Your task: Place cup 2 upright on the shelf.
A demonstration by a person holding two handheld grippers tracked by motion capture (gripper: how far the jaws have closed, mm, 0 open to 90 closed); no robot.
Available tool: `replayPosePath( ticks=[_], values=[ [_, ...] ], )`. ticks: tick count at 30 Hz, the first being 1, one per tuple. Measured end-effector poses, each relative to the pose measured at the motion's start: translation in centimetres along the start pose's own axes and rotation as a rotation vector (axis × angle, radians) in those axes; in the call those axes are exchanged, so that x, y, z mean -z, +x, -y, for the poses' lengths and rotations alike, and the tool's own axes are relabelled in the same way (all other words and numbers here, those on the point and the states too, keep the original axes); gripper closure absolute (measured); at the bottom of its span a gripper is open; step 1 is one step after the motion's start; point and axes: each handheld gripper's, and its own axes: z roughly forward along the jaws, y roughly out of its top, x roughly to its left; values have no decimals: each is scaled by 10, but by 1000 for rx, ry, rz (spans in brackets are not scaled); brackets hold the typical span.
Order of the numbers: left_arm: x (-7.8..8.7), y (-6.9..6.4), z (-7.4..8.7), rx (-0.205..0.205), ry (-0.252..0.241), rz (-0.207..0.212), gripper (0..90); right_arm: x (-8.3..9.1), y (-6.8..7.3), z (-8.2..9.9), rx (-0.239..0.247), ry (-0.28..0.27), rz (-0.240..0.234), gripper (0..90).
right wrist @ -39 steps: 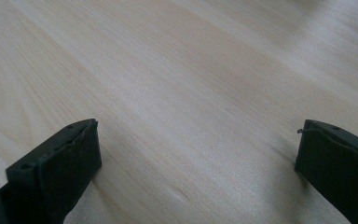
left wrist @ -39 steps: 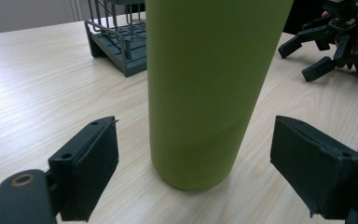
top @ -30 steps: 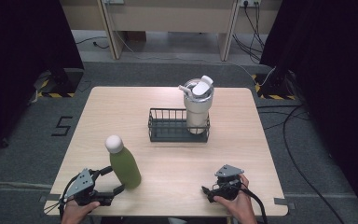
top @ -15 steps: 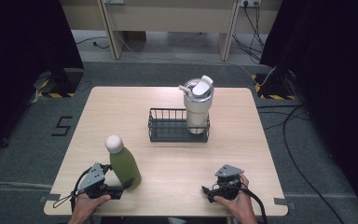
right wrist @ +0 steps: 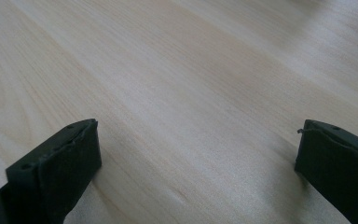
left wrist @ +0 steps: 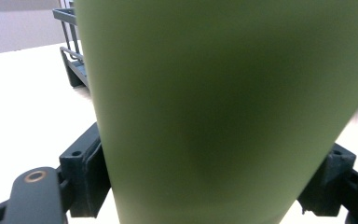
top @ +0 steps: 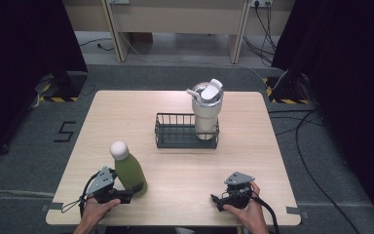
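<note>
Your left gripper (top: 126, 196) has just closed on the green bottle (top: 130, 173) low down, near-left on the surface (top: 185, 165). Gripped so low, it could tip as you lift. Your right gripper (top: 219, 200) rests wide and empty.

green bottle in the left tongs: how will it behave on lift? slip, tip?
Green bottle looks rigid, so no flex. Its smooth matte wall may slip in the left tongs, whose jaws just closed low on it. Tall and narrow, gripped near the base: likely to tilt.
</note>
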Motion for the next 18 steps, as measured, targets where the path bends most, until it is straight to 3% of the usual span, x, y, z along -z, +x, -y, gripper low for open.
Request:
replayPosePath(
  ticks=[8,10,18],
  values=[
    [-1,-3,-4,-27,9,-19,203,0,0,0,-1,1,-1,4],
    [2,-4,-13,-45,-15,-19,204,0,0,0,-1,1,-1,4],
    [3,0,-33,-35,-30,-10,205,0,0,0,-1,0,-1,4]
  ],
)
